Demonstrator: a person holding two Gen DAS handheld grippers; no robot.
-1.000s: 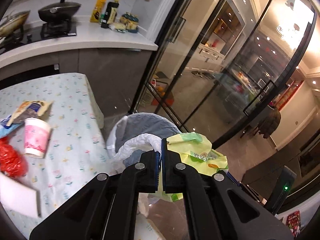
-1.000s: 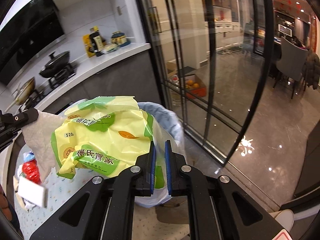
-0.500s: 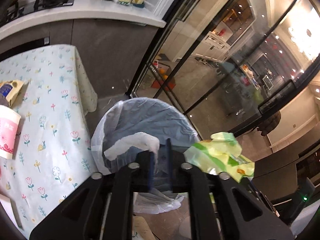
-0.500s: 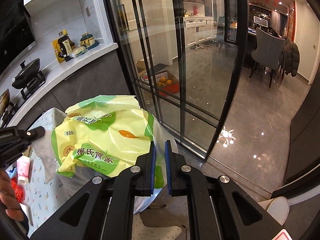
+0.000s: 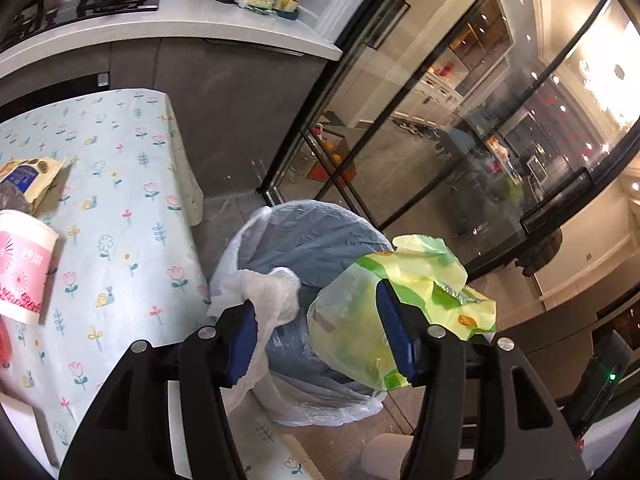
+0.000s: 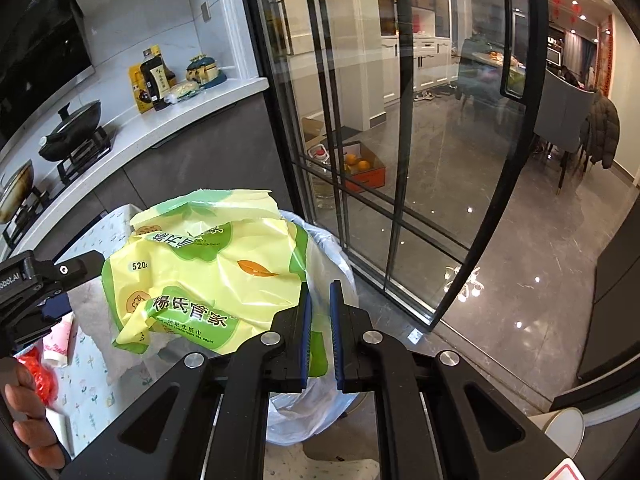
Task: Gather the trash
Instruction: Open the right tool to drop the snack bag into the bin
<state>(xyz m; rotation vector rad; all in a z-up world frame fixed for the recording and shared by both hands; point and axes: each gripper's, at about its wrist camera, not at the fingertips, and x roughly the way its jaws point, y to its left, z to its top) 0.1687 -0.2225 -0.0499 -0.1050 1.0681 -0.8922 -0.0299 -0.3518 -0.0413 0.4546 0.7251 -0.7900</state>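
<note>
Dangling over the lined trash bin (image 5: pixel 316 248), the yellow-green tissue wrapper (image 6: pixel 208 268) is pinched by the right gripper (image 6: pixel 319 334) for dropping, while the left gripper (image 5: pixel 316 340) is spread wide, holding nothing.

Between the right gripper's (image 6: pixel 320 332) blue-padded fingers (image 6: pixel 305 320) hangs a yellow-green wrapper (image 6: pixel 208 264) with white lettering. Beyond the left fingers (image 5: pixel 242 336): a grey-blue bin (image 5: pixel 316 248), seemingly clear-lined; a tablecloth (image 5: pixel 120 200) of pale floral print; a pink-and-white cup (image 5: pixel 22 268).
</note>
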